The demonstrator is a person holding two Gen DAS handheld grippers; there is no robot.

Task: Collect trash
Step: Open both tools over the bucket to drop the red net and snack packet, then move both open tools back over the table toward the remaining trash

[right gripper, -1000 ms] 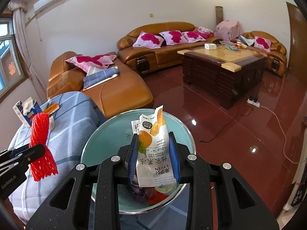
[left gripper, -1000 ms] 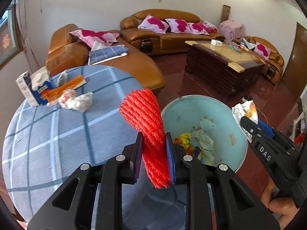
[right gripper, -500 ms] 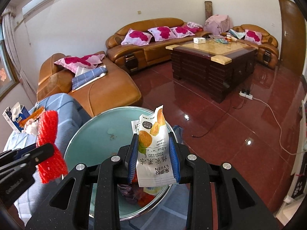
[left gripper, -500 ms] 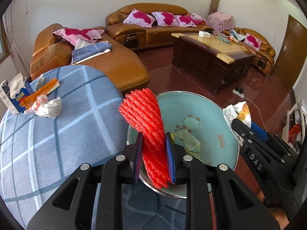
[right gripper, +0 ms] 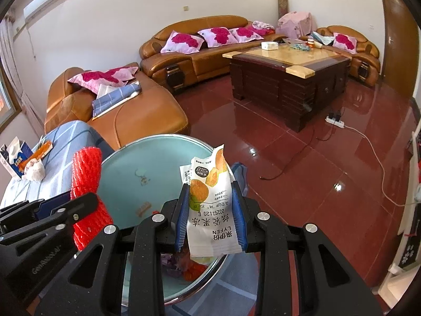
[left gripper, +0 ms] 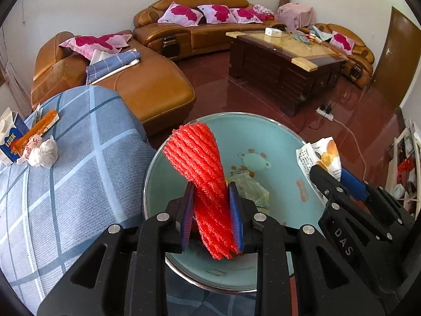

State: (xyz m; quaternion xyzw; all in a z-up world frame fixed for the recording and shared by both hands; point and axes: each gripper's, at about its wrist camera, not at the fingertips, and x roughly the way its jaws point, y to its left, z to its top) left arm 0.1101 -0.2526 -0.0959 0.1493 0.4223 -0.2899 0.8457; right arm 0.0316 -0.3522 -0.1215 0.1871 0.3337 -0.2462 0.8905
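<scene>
On the checked tablecloth [left gripper: 79, 173] at the far left lie a milk carton [left gripper: 9, 142], an orange wrapper [left gripper: 36, 129] and a crumpled white wad [left gripper: 42, 152]. The left gripper [left gripper: 211, 212] is clamped on a red foam net [left gripper: 202, 176] above the teal bin [left gripper: 279, 142]. The right gripper [right gripper: 211, 220] pinches a snack packet [right gripper: 210, 205] over the same bin's right side.

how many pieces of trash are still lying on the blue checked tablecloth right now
3 at least, clustered at the cloth's far left edge: a blue-and-white carton, an orange wrapper leaning beside it, and a crumpled white wad in front. A thin packet behind the carton may be a fourth.
</scene>
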